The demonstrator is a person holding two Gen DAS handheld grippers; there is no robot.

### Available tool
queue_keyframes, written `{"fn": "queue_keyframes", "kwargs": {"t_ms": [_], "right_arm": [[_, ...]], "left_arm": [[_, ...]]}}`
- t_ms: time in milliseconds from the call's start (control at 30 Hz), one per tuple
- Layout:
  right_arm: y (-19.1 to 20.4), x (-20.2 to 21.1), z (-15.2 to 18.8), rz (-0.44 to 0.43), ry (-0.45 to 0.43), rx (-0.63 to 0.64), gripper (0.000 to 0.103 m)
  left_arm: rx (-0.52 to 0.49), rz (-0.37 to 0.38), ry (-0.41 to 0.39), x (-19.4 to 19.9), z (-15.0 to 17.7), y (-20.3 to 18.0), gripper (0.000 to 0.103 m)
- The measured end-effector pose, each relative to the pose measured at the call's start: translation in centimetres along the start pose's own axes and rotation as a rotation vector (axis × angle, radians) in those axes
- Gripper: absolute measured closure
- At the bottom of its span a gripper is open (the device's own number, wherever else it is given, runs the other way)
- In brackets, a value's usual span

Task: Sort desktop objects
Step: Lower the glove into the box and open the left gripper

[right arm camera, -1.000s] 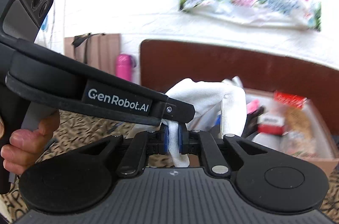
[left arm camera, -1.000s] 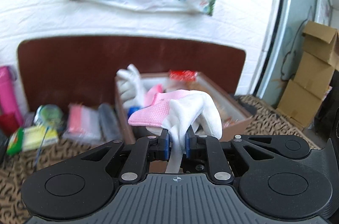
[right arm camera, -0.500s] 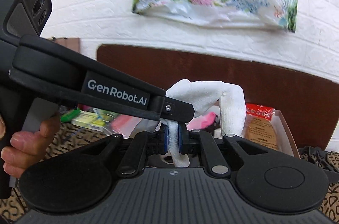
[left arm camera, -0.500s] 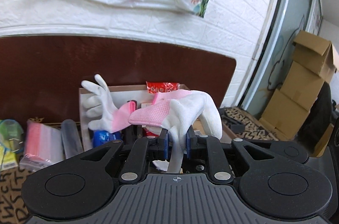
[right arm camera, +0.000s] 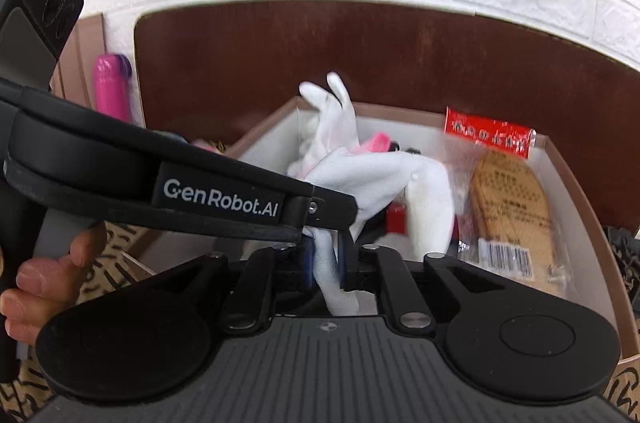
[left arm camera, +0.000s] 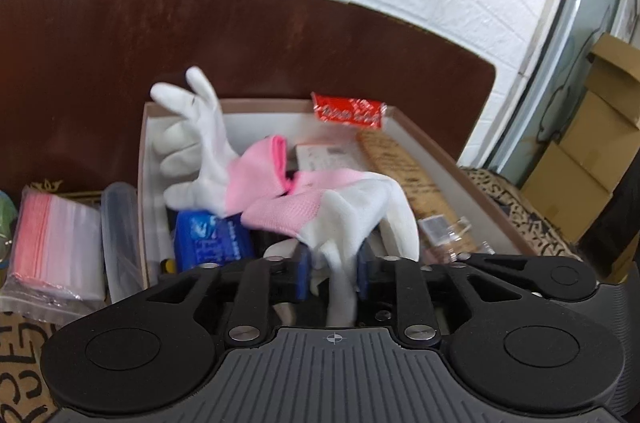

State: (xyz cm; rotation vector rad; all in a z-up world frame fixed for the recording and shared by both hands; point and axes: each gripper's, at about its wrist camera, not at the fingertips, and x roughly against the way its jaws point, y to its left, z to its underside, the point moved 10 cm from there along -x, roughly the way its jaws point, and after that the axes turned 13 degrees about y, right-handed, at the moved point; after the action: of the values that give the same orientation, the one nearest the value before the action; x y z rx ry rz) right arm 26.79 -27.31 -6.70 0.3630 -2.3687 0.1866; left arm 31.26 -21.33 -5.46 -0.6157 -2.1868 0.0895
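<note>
A white glove with a pink cuff [left arm camera: 360, 207] hangs over the open cardboard box [left arm camera: 420, 139]. It droops between the pads of my left gripper [left arm camera: 334, 273], whose jaws are opening and stand apart from the fabric. My right gripper [right arm camera: 326, 263] has the same glove's [right arm camera: 380, 179] white fabric filling the space between its pads. Its jaws are also opening. The left gripper's finger [right arm camera: 328, 209] crosses the right wrist view just above that grip. A second white and pink glove [left arm camera: 192, 143] stands up in the box's back left corner.
The box [right arm camera: 576, 183] also holds a red-topped snack packet [right arm camera: 504, 199] and a blue pack [left arm camera: 208, 239]. Left of it lie zip bags [left arm camera: 52, 243] and a pink bottle [right arm camera: 110, 87]. A brown board [left arm camera: 240, 43] stands behind. A hand [right arm camera: 44, 283] holds the left handle.
Both grippers have come forward and down, so they are now over the box with the glove. The left jaws have spread away from the fabric, and the right jaws have widened slightly.
</note>
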Motion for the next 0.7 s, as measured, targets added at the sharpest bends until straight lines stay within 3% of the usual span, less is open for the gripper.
{"fn": "queue_keyframes", "kwargs": {"t_ms": [167,233,400,500,567,700], "right_arm": [[-0.5,-0.5,0.1,0.06,0.006,0.004,0.056],[-0.6,-0.5,0.1,0.071,0.006,0.006,0.051],[-0.9,-0.2,-0.1,0.109,-0.005,0.019,0.033],[-1.0,0.1,-0.1,0.12,-0.011,0.018,0.023],[-1.2,0.3,0.0,0.136,-0.015,0.017,0.014],[-1.4,0.9,0.1,0.17,-0.017,0.019,0.006]], "left_arm": [[0.001,0.004,-0.002,0.0,0.1,0.4,0.053],[-0.012,-0.013,-0.014,0.2,0.2,0.5,0.047],[0.02,-0.061,-0.083,1.3,-0.1,1.4,0.012],[0.059,-0.074,-0.137,2.4,-0.4,2.0,0.0],[0.063,-0.079,-0.157,3.0,-0.6,2.2,0.0],[0.05,-0.092,-0.166,3.8,-0.6,2.1,0.0]]}}
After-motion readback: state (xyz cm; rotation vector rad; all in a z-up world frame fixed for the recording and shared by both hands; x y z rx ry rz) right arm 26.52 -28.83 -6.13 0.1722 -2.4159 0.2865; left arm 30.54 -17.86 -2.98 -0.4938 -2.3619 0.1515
